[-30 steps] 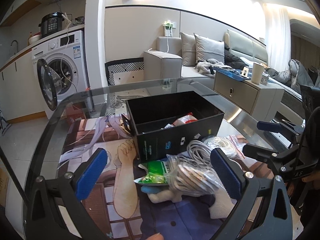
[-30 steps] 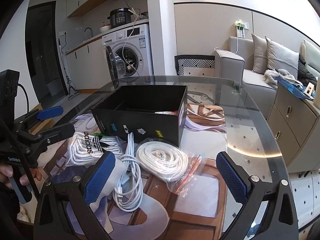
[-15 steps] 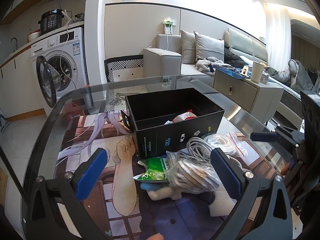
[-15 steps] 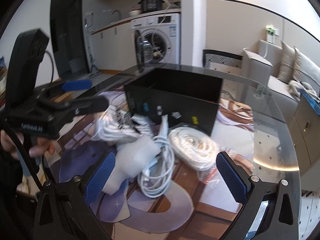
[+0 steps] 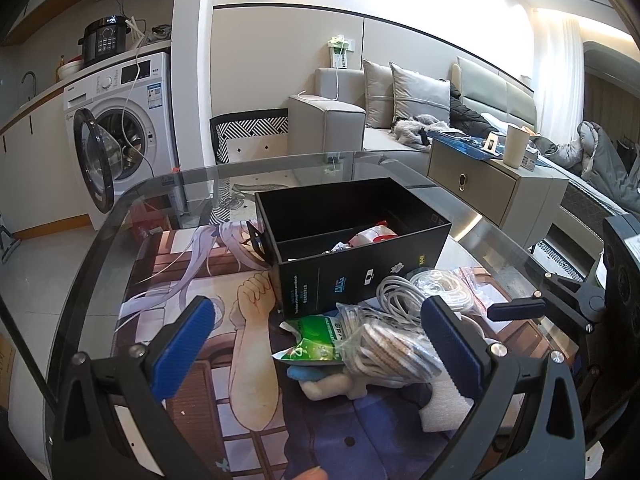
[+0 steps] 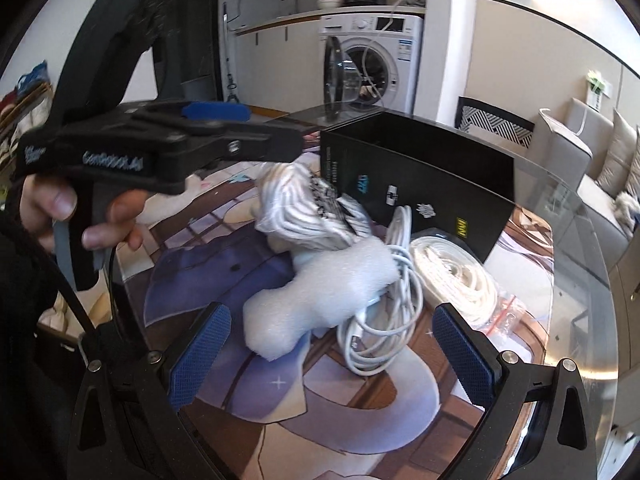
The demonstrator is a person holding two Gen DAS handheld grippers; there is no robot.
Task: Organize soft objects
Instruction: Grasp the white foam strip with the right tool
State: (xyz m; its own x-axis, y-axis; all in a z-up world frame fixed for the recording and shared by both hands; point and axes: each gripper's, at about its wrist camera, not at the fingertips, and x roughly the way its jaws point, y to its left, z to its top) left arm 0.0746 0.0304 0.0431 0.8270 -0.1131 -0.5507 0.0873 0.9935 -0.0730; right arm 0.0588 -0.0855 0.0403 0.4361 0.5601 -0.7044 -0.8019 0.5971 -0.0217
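A black open box (image 5: 352, 240) (image 6: 416, 184) stands on the glass table with packets inside. In front of it lies a pile: a bagged striped rope bundle (image 5: 392, 348) (image 6: 296, 208), a green packet (image 5: 316, 340), a white cable coil (image 5: 400, 292) (image 6: 380, 320), a bagged white rope coil (image 6: 452, 276), a white foam piece (image 6: 320, 300) (image 5: 444, 404) and a plush toy (image 5: 332, 384). My left gripper (image 5: 320, 352) is open above the pile's near side. My right gripper (image 6: 332, 356) is open over the foam and cable.
An anime-print mat (image 5: 192, 288) covers the table under the pile. The table's round glass edge (image 5: 100, 240) curves at left. A washing machine (image 5: 120, 132), a sofa (image 5: 400, 112) and a side cabinet (image 5: 492, 184) stand beyond the table.
My right gripper has swung left and closer to the pile, bringing the left gripper large into its view. My left gripper has barely shifted.
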